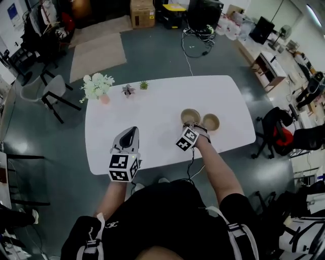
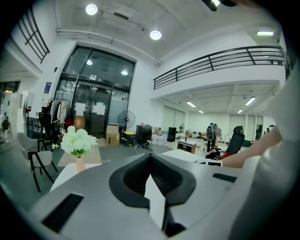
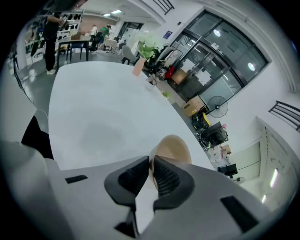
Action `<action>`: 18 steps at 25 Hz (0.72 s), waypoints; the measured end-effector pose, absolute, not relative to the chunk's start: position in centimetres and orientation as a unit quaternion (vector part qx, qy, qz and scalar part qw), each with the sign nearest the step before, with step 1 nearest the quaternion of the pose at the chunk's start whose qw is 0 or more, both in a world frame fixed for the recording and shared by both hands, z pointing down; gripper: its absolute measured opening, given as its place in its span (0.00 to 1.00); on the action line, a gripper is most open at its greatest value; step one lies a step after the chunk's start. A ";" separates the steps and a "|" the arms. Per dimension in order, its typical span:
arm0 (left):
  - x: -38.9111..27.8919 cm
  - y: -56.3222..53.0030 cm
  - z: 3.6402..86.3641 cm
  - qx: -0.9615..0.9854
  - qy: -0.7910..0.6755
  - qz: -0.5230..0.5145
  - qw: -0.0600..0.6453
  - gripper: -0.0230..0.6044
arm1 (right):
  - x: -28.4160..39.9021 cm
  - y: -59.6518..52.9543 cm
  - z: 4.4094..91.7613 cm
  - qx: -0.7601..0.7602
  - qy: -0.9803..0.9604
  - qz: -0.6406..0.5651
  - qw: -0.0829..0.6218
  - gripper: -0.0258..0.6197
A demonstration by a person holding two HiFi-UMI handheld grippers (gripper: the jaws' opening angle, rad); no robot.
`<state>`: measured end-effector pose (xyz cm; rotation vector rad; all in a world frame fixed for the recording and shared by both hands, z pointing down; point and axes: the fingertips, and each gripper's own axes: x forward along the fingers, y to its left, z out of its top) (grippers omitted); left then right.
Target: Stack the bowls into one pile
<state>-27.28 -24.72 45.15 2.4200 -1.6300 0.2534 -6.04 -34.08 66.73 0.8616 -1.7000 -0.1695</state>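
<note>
My right gripper [image 3: 151, 161] pinches the near rim of a tan bowl [image 3: 171, 144] at the white table's [image 1: 152, 109] right side. A second bowl [image 1: 210, 122] sits just beside it at three o'clock (both mouth-up). My left gripper [image 2: 150, 158], at the bowl's eight o'clock, is closed on nothing.

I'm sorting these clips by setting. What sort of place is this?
Most likely an open-plan office or lab workspace. A large white table stands on a grey floor with an office chair beside it and a cardboard box beyond. A mezzanine railing runs near tall glass doors.
</note>
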 end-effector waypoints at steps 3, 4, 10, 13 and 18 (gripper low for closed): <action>-26.2 -24.8 45.4 0.822 -0.552 0.094 0.105 0.06 | -4.2 -34.7 67.8 0.369 -0.722 -0.062 0.582 0.12; -25.9 -24.8 45.4 0.821 -0.553 0.096 0.104 0.06 | -3.8 -34.9 68.2 0.369 -0.721 -0.062 0.583 0.12; -25.2 -24.9 45.9 0.815 -0.561 0.103 0.104 0.06 | -3.3 -36.2 69.3 0.365 -0.725 -0.062 0.581 0.12; -25.4 -24.7 46.0 0.810 -0.567 0.105 0.105 0.06 | -3.3 -36.7 69.7 0.361 -0.729 -0.059 0.579 0.13; -26.1 -24.2 46.3 0.805 -0.574 0.108 0.107 0.06 | -3.8 -37.4 70.6 0.352 -0.740 -0.039 0.572 0.16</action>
